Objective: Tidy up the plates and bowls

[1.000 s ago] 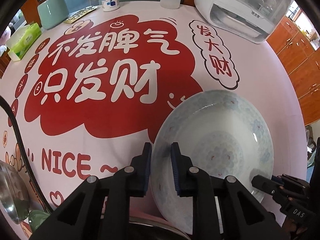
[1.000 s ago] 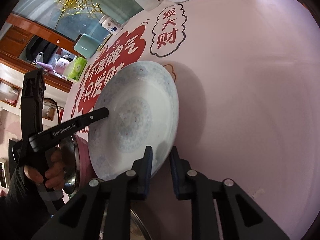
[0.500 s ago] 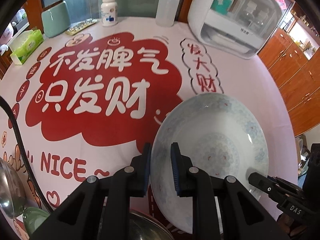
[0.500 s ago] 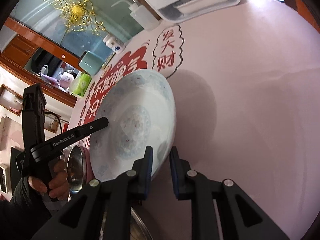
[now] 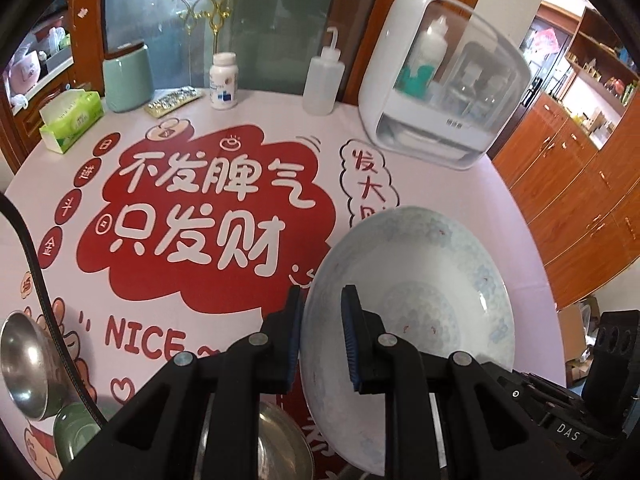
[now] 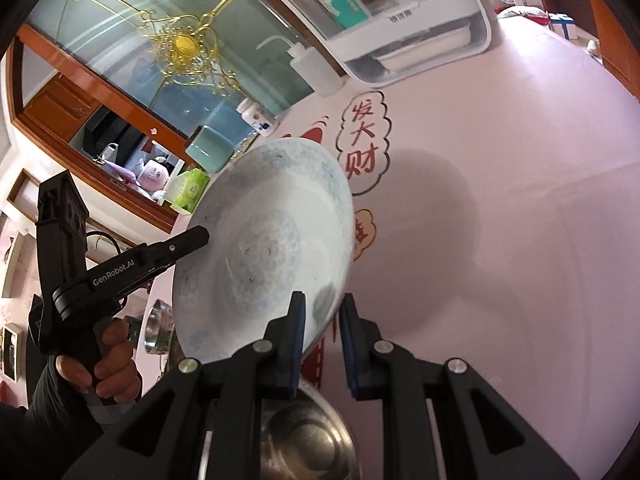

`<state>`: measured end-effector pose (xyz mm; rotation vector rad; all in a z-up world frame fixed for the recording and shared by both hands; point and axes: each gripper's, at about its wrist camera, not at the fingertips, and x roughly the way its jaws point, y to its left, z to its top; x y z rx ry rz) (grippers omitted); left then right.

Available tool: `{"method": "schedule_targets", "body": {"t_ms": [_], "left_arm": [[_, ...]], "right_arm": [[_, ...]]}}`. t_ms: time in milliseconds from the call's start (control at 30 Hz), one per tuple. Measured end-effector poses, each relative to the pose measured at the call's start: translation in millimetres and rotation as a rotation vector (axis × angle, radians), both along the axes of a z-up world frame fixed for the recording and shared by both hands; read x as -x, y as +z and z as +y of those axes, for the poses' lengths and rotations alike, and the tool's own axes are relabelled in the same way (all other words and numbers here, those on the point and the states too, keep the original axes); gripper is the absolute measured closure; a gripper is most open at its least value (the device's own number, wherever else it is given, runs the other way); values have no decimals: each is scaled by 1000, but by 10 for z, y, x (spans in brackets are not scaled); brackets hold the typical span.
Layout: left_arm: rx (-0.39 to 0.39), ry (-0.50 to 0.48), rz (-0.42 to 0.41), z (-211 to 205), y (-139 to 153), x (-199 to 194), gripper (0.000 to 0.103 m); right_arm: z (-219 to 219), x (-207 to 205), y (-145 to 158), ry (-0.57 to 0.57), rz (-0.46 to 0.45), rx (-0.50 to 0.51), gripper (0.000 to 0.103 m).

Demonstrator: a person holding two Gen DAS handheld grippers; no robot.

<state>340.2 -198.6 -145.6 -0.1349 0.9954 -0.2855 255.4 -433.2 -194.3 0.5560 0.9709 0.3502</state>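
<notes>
Both grippers clamp the plate's rim: the left gripper pinches its left edge, the right gripper its near right edge, each with jaws nearly closed on the thin lip. Tilted and clear of the table, the plate hangs over bare pink cloth to its right. A steel bowl sits below it. One hand grips the left handle, both tools pointing downward. A dish cabinet, bottles and tissue box line the far edge.

My matt black plastic jaws pinch a glossy glazed plate. Below gleams a polished steel bowl. The tablecloth looks smooth.
</notes>
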Motion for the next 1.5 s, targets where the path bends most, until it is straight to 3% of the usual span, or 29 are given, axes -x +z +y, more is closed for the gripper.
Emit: {"method": "schedule_targets", "body": {"t_ms": [400,867,1500], "left_arm": [[24,24,-43,254,356,600,86],[59,83,-106,611,690,1379,86],[91,193,-93,1141,666,2324,86]], "right_arm": [[165,387,426,85,-81,58,87],[427,862,685,173,-124,92,87],[907,1491,747,317,-108,140,87]]}}
